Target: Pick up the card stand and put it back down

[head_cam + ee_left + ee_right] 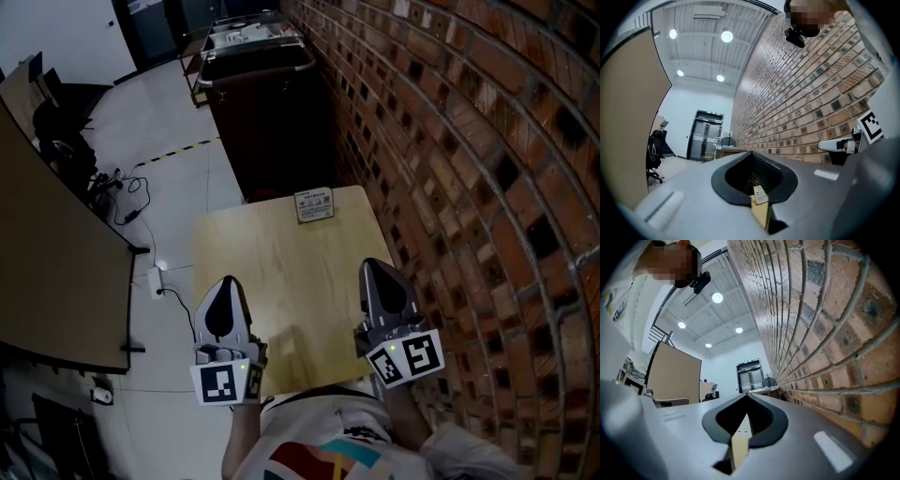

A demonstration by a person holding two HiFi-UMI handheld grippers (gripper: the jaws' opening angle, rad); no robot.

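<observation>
The card stand [314, 204], a small white printed card in a holder, stands upright at the far edge of the light wooden table [281, 281]. My left gripper [225, 279] hovers over the table's near left part, shut and holding nothing. At the near right, my right gripper [373, 263] is also shut and empty. Both point toward the stand and are well short of it. In the left gripper view, the card stand [760, 194] shows small through the slit below the closed left gripper [751, 152]. The right gripper view shows only table wood below the closed right gripper [746, 394].
A brick wall [469, 187] runs close along the table's right side. A dark cabinet [267, 103] stands just beyond the table's far edge. To the left are a brown partition [47, 262], an office chair [56, 122] and cables with a power strip [155, 279] on the floor.
</observation>
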